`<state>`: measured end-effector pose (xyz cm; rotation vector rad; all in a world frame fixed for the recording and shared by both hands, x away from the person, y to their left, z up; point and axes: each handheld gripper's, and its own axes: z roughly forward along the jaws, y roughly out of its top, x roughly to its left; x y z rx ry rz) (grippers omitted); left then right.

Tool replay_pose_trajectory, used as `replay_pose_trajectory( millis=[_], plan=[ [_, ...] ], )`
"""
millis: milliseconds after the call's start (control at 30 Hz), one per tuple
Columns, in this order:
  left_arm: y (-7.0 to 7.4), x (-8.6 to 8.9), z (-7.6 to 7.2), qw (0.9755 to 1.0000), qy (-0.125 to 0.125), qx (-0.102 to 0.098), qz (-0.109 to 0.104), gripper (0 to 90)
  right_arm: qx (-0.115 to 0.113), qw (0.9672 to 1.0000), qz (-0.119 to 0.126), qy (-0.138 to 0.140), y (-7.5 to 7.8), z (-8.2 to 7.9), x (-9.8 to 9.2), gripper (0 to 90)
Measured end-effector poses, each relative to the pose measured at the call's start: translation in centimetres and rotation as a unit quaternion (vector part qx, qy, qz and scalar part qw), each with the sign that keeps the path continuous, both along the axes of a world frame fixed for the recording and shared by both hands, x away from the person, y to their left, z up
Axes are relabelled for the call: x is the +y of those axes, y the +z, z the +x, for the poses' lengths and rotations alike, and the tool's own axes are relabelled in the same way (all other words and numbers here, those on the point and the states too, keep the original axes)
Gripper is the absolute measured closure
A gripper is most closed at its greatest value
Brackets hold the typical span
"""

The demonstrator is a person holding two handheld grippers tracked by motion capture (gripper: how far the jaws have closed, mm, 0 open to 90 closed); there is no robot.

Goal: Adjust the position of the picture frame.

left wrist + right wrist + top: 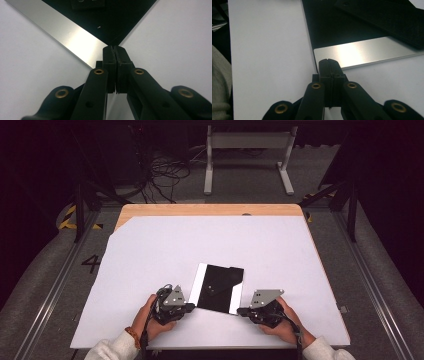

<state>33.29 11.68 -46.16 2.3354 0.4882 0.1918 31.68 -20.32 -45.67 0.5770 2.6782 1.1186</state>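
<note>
A flat black panel (218, 287) with a silver strip along each long side lies on the white sheet (210, 245), near the front. My left gripper (192, 307) rests on the sheet at the panel's near left corner. In the left gripper view my left gripper (114, 48) is shut, its tips against the corner where the silver strip (75, 37) ends. My right gripper (240, 311) sits at the near right corner. In the right gripper view my right gripper (329, 62) is shut too, its tips touching the silver strip's (362, 53) edge. Nothing shows between either pair of jaws.
The white sheet covers a wooden table (210, 210) whose front edge runs just behind my hands. A white metal stand (247, 155) and loose cables (165, 175) sit on the floor beyond the table. Dark rails (80, 215) flank both sides.
</note>
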Motion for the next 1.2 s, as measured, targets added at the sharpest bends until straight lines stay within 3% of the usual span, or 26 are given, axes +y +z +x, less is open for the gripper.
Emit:
replay_pose_trajectory(
  millis=[200, 300, 500, 533, 600, 633, 700, 833, 1000, 1067, 1200],
  plan=[
    [0.0, 0.2, 0.1, 0.9997, 0.024, -0.009, 0.006, 89.6, 0.0, 1.0, -0.004, 0.0, 0.1, 0.0, 0.4, 90.0],
    [0.0, 0.1, 0.0, 0.9996, 0.026, -0.013, 0.007, 89.7, -0.017, 0.9998, 0.006, -0.001, 0.7, 0.2, 0.4, 90.0],
    [-0.1, 0.2, 0.0, 0.9993, 0.035, -0.012, 0.006, 89.8, -0.064, 0.996, 0.012, -0.062, 2.2, 2.4, -1.6, 90.0],
    [-0.1, 0.2, 0.0, 0.9993, 0.035, -0.012, 0.006, 89.8, -0.064, 0.996, 0.012, -0.062, 2.2, 2.4, -1.6, 90.0],
    [-0.1, 0.2, 0.0, 0.9991, 0.04, -0.013, 0.006, 89.8, -0.061, 0.9937, 0.027, -0.091, 2.5, 3.9, -2.7, 90.0],
    [-0.1, 0.2, 0.0, 0.9989, 0.043, -0.015, 0.007, 89.8, -0.068, 0.9918, 0.021, -0.107, 2.7, 4.8, -3.1, 90.0],
    [-0.1, 0.1, 0.0, 0.9985, 0.05, -0.018, 0.008, 89.8, -0.056, 0.9903, 0.033, -0.123, 2.7, 6.1, -3.7, 90.0],
    [-0.1, 0.1, 0.7, 0.9977, 0.062, -0.025, 0.012, 89.8, -0.056, 0.9874, 0.027, -0.145, 2.3, 7.9, -3.9, 90.0],
    [-0.1, 0.0, 1.7, 0.9968, 0.07, -0.035, 0.015, 89.8, -0.056, 0.9858, 0.009, -0.158, 1.6, 8.7, -4.1, 90.0],
    [-0.1, 0.1, 2.2, 0.9969, 0.075, -0.022, 0.007, 89.8, -0.053, 0.9848, 0.01, -0.165, 1.5, 9.1, -4.3, 90.0],
    [-0.1, 0.0, 2.9, 0.9968, 0.075, -0.026, 0.009, 89.8, -0.049, 0.9838, 0.01, -0.172, 1.1, 9.8, -4.3, 90.0]
  ],
)
